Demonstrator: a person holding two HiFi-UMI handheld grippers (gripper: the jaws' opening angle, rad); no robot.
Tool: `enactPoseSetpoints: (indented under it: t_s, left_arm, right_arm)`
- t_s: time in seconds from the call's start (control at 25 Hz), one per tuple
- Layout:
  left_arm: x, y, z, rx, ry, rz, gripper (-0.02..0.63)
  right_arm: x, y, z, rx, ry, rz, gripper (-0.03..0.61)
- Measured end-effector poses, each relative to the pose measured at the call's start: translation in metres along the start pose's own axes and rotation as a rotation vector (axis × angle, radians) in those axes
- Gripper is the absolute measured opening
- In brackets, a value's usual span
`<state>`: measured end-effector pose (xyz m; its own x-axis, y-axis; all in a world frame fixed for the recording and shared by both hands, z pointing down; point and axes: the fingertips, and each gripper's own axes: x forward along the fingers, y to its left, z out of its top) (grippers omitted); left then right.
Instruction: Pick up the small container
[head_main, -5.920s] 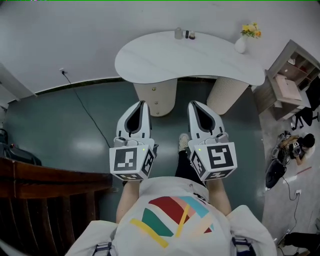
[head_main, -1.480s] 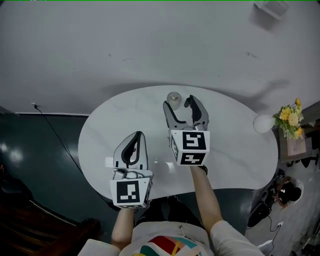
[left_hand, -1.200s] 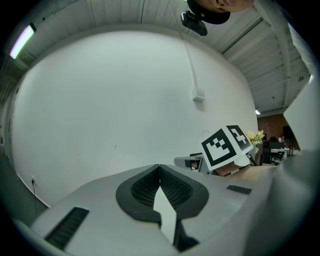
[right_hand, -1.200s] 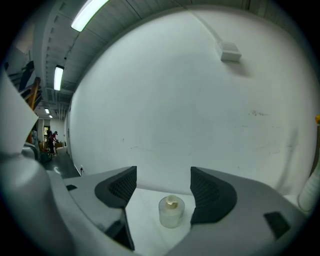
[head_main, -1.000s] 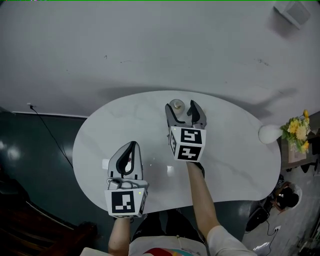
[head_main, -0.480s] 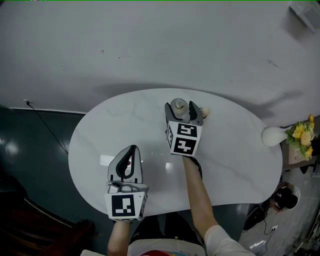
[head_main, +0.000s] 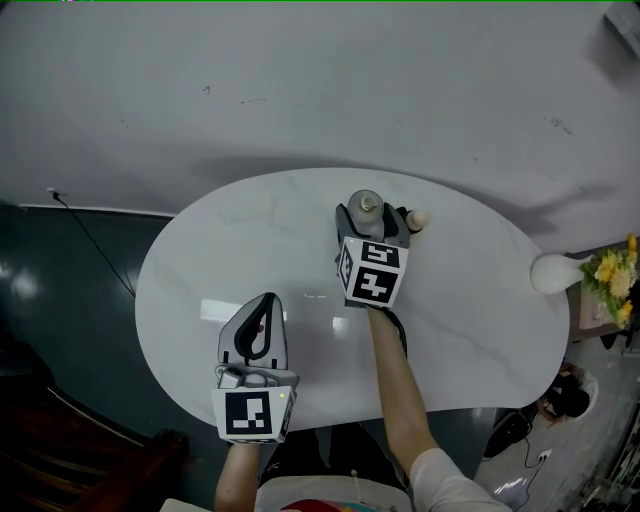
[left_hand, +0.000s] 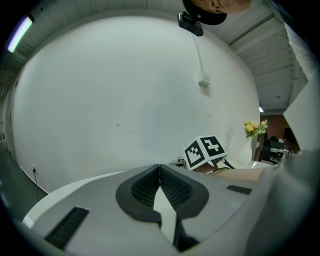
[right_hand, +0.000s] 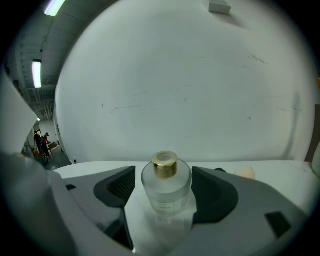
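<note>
Frosted glass, gold cap: the small container (right_hand: 166, 187) stood on the white counter (head_main: 200, 290) near its far edge, between the jaws of your right tool (head_main: 372, 213). Those jaws were apart, close on both sides, no clamp visible. Reach done; squeeze and lift were left. Your left tool (head_main: 265, 301) was pressed together, empty, well apart. A small pale object (head_main: 417, 218) sat just right; room overhead was open.

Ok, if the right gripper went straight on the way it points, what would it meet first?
The frosted bottle with the gold cap: it stands right between the right gripper's open jaws. Whether they touch it yet is unclear.
</note>
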<state>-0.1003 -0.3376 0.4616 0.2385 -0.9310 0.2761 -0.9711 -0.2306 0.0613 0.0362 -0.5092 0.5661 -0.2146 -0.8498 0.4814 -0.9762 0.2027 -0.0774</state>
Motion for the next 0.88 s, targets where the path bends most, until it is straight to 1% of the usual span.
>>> enactPoseSetpoints:
  t_s: [0.36,0.52,0.72,0.88]
  left_arm:
    - [0.003,0.001,-0.006,-0.016,0.011,0.006,0.017]
    - [0.005,0.001,-0.008,-0.017,0.018,0.003,0.017]
    - [0.007,0.003,-0.010,-0.004,0.016,0.006,0.017]
    - [0.007,0.001,-0.012,-0.011,0.019,0.006,0.017]
  right_arm:
    - [0.017,-0.004,-0.019,-0.022,0.033,-0.037,0.340]
    - [0.022,-0.009,-0.030,-0.029,0.057,-0.073,0.339]
    - [0.022,-0.009,-0.031,-0.046,0.059,-0.092,0.336]
    - [0.023,-0.009,-0.032,-0.047,0.060,-0.098,0.334]
